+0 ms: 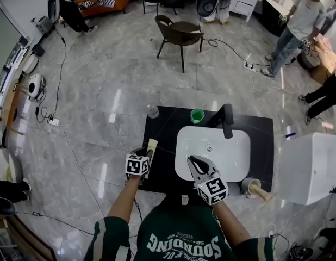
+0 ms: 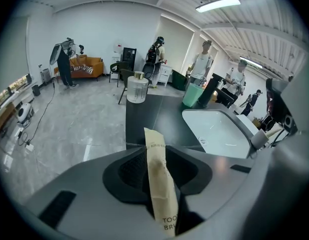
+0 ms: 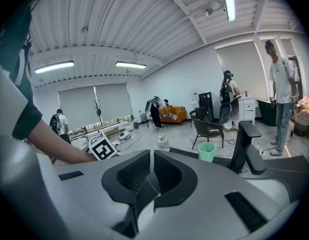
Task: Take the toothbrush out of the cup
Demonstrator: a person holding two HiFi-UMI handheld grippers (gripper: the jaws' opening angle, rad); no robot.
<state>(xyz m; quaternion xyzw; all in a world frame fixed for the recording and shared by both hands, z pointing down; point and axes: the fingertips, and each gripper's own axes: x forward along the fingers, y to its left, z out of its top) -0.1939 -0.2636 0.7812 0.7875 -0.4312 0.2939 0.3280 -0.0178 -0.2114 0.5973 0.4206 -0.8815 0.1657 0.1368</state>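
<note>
Low at frame left, over the desk (image 1: 167,125) edge: pinching the wrapped toothbrush (image 1: 152,147) in left gripper (image 1: 148,154) fingers, well apart from green cup (image 1: 197,115); right gripper (image 1: 192,161) fingers pressed together, empty. Lay flat, then release.

Left claw (image 2: 155,156) seemingly pinches the paper-wrapped toothbrush (image 2: 159,191) upright.

Head view sits up top and stares almost straight down past the person's chest at the black table (image 1: 162,126) and sink (image 1: 233,156), with floor all around. Left gripper view rides low right behind its own jaws, facing along the table, pretty close in. Right gripper view looks flatter and catches loads of ceiling. All three share the green cup (image 1: 197,115), faucet (image 1: 226,121) and clear jar (image 1: 152,111).
</note>
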